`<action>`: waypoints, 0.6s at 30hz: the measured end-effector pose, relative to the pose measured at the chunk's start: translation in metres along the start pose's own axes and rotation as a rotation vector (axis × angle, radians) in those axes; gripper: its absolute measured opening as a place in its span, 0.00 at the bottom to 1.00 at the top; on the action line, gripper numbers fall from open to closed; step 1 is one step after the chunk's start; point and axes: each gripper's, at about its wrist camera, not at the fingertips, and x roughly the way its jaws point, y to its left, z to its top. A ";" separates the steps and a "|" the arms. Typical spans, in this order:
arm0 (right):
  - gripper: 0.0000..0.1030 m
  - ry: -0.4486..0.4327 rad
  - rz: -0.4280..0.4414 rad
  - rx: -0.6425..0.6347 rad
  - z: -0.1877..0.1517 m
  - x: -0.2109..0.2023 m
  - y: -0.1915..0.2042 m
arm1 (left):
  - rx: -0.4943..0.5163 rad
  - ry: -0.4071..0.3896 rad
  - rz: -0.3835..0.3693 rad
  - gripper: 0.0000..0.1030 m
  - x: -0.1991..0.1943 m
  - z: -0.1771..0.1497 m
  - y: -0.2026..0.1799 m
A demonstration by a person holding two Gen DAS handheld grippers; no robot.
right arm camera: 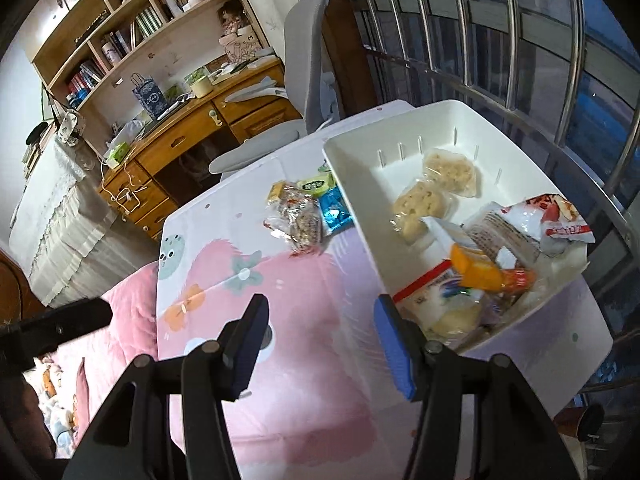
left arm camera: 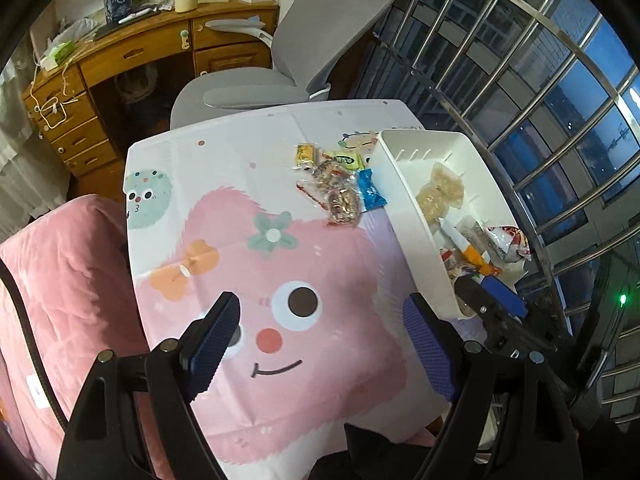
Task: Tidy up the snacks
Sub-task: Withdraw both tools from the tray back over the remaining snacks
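Observation:
A white bin [left arm camera: 412, 216] [right arm camera: 352, 184] stands on the right of the table and holds several snack packets [right arm camera: 488, 240]. Loose snacks lie left of it: a clear packet [left arm camera: 340, 196] [right arm camera: 300, 224], a blue packet [left arm camera: 370, 190] [right arm camera: 334, 210], a green packet [left arm camera: 348, 160] [right arm camera: 316, 184] and a yellow packet [left arm camera: 305, 155] [right arm camera: 276, 192]. My left gripper [left arm camera: 320, 344] is open and empty over the pink tablecloth. My right gripper [right arm camera: 316, 344] is open and empty by the bin's near corner; it also shows in the left wrist view [left arm camera: 488, 296].
The table wears a pink cartoon cloth [left arm camera: 280, 280]. A grey office chair [left arm camera: 304, 52] stands beyond the table, with a wooden desk [left arm camera: 132, 56] behind it. Metal window bars [left arm camera: 540, 80] run along the right. A pink quilt [left arm camera: 60, 280] lies left of the table.

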 end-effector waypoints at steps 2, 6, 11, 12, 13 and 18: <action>0.54 -0.011 -0.014 -0.006 -0.001 0.003 0.011 | 0.001 0.018 -0.014 0.80 0.004 0.010 0.009; 0.54 -0.048 -0.042 -0.045 -0.002 0.011 0.034 | 0.018 0.030 -0.009 0.80 0.015 0.029 0.016; 0.54 -0.078 -0.047 -0.065 -0.001 0.025 0.054 | -0.038 0.078 -0.055 0.81 0.038 0.059 0.021; 0.54 -0.087 -0.046 -0.065 0.000 0.029 0.056 | -0.043 0.082 -0.058 0.81 0.042 0.062 0.022; 0.54 -0.094 -0.043 -0.070 0.001 0.034 0.058 | -0.045 0.087 -0.054 0.81 0.049 0.070 0.022; 0.54 -0.119 -0.053 -0.085 0.004 0.064 0.066 | -0.034 0.107 -0.032 0.81 0.080 0.099 0.023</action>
